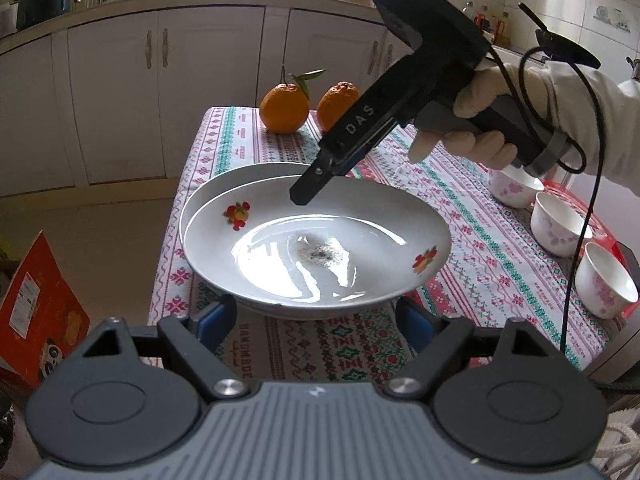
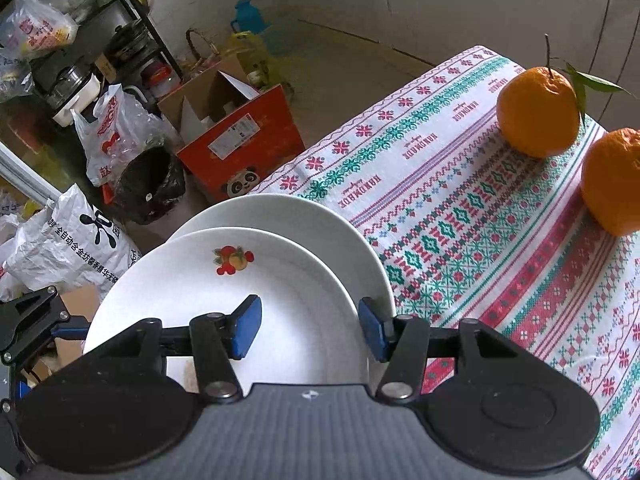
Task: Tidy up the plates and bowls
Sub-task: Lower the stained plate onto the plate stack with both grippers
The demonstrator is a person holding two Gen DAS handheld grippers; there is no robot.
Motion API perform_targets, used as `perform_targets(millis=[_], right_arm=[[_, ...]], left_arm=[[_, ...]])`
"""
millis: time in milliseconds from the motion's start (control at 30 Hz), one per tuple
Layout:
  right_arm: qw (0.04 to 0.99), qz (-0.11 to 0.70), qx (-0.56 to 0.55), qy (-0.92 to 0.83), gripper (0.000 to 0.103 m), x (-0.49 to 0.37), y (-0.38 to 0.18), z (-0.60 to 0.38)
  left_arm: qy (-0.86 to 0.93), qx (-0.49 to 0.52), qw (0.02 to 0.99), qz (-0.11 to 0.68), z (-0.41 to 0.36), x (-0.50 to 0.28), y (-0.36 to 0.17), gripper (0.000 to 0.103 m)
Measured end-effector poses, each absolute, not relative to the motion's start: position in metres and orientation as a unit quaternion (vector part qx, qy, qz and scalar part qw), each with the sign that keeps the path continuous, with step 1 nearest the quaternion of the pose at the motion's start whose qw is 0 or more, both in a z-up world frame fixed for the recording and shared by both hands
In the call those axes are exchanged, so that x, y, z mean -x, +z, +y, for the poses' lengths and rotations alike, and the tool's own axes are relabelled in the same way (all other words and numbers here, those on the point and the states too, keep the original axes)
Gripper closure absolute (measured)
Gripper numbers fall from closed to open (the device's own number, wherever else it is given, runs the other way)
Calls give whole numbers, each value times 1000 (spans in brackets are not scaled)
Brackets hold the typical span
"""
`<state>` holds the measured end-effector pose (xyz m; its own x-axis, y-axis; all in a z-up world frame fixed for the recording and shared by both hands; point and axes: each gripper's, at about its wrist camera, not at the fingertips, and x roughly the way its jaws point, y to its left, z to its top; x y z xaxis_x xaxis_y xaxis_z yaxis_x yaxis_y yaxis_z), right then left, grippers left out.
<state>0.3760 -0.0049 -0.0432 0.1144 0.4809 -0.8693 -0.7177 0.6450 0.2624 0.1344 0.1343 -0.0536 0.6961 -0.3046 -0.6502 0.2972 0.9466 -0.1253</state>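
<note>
Blue-padded fingers (image 1: 214,318) of the left gripper (image 1: 316,316) sit spread wide at the near edge of the scene, one on each side of the near rim of a shallow white plate (image 1: 320,248); whether the pads touch the plate cannot be told. This top plate is glossy, with a red-and-yellow fruit decal on its far-left slope and another on its right slope, and a small grey-brown smudge at its centre. It rests inside a second, plain white plate (image 1: 208,192) whose rim shows as a crescent at the far left — two plates, stacked, at the near left corner of the patterned tablecloth (image 1: 480,240).

From the right wrist view the right gripper (image 2: 310,330) hangs over the stack with its jaws apart: the left pad (image 2: 246,328) is above the inside of the top plate and the right pad (image 2: 372,334) lies outside its rim, over the lower plate, so the top rim lies between them, ungripped. In the left view its black tip hovers over the far side of the top plate, held by a gloved right hand (image 1: 480,120).

Three small white bowls (image 1: 560,228) with pink flower prints stand in a row along the right edge of the table, well apart from the plates. Two oranges (image 1: 286,108), one with stem and leaves, sit at the far end.
</note>
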Motion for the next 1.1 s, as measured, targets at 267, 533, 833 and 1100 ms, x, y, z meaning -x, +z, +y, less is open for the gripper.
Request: perform_targets(millis=[267, 533, 833, 1100], right_arm=[[743, 524, 114, 400, 43, -371, -43, -6], [746, 526, 105, 396, 43, -369, -42, -13], [749, 526, 91, 393, 43, -366, -40, -20], [755, 524, 71, 388, 43, -362, -37, -33]], left_arm=[[-163, 3, 920, 356, 135, -134, -52, 16], [-163, 0, 919, 359, 135, -136, -51, 16], [-161, 1, 919, 361, 134, -136, -51, 16], [-164, 7, 916, 366, 136, -139, -52, 16]])
